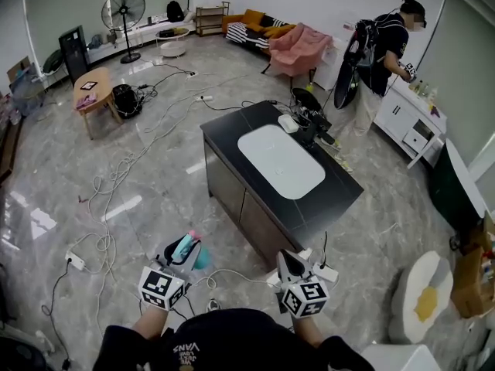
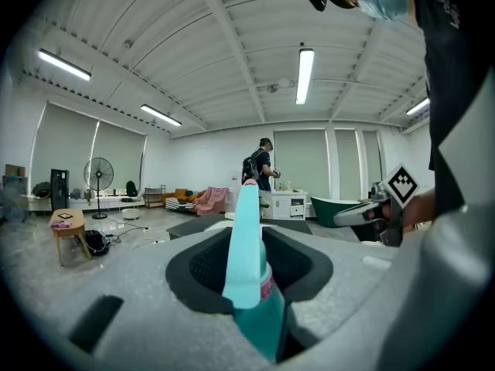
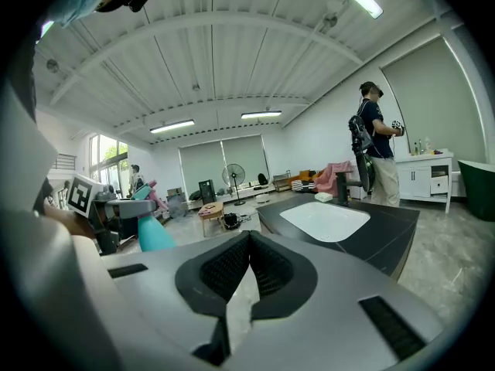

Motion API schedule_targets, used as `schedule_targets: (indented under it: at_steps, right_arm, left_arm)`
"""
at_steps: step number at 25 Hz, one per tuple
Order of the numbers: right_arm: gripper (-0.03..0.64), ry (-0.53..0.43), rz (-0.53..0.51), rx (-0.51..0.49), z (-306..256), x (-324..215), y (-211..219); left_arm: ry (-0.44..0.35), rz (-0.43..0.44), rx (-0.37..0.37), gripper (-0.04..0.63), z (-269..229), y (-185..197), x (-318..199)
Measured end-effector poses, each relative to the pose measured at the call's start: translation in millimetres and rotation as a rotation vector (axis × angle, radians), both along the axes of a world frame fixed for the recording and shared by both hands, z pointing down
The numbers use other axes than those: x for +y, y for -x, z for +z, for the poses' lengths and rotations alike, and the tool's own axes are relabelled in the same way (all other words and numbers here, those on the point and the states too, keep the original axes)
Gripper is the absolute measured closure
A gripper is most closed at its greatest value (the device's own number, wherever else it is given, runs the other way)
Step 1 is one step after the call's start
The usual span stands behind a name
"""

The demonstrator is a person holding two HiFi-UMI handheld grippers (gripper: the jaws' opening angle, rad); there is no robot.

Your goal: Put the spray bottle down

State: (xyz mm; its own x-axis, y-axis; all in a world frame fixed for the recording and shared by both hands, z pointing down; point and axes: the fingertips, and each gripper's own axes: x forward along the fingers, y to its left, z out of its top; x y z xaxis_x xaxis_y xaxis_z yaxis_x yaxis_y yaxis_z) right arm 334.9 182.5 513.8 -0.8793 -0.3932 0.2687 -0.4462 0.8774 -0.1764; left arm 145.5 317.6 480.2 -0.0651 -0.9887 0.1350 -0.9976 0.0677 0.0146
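My left gripper [image 1: 183, 252] is shut on a teal spray bottle [image 1: 201, 260] with a pink part at its top, held low over the floor in front of me. In the left gripper view the bottle [image 2: 247, 257] stands upright between the black pads [image 2: 203, 265], its teal trigger pointing up and away. My right gripper [image 1: 290, 265] hangs beside it to the right, jaws together and nothing in them. In the right gripper view that gripper [image 3: 249, 238] aims toward the black counter [image 3: 387, 222], and the bottle [image 3: 153, 234] shows at far left.
A black island counter [image 1: 340, 199] with a white sink [image 1: 280, 161] and a dark faucet [image 1: 309, 122] stands just ahead. Cables [image 1: 116, 176] and a power strip [image 1: 76, 261] lie on the grey floor at left. A person [image 1: 387, 52] stands by a white cabinet [image 1: 410, 118] at the back right.
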Motion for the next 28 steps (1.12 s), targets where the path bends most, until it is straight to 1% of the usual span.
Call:
schedule_targets:
  at_steps: [8, 12, 15, 18, 23, 28]
  right_arm:
    - [0.615, 0.024, 0.039, 0.008, 7.8, 14.1, 42.1]
    - [0.615, 0.032, 0.04, 0.032, 11.0, 12.6, 52.5]
    - [0.615, 0.042, 0.043, 0.047, 16.2, 3.2, 57.6]
    - [0.615, 0.045, 0.024, 0.049, 21.0, -6.6, 73.5]
    - [0.615, 0.061, -0.025, 0.04, 22.9, -36.2, 111.9]
    - [0.615, 0.049, -0.057, 0.011, 14.9, -82.6, 145.5]
  left_arm:
    - [0.001, 0.021, 0.012, 0.469, 11.0, 45.9, 9.5]
    - [0.002, 0.014, 0.06, 0.469, 19.7, 58.1, 6.3]
    - [0.014, 0.012, 0.077, 0.469, 28.5, 63.8, 0.7]
    - [0.018, -0.006, 0.09, 0.469, 34.4, 76.6, -6.7]
    - [0.022, -0.039, 0.075, 0.469, 30.1, 106.2, -31.9]
    - [0.021, -0.056, 0.049, 0.469, 21.1, 134.4, -77.7]
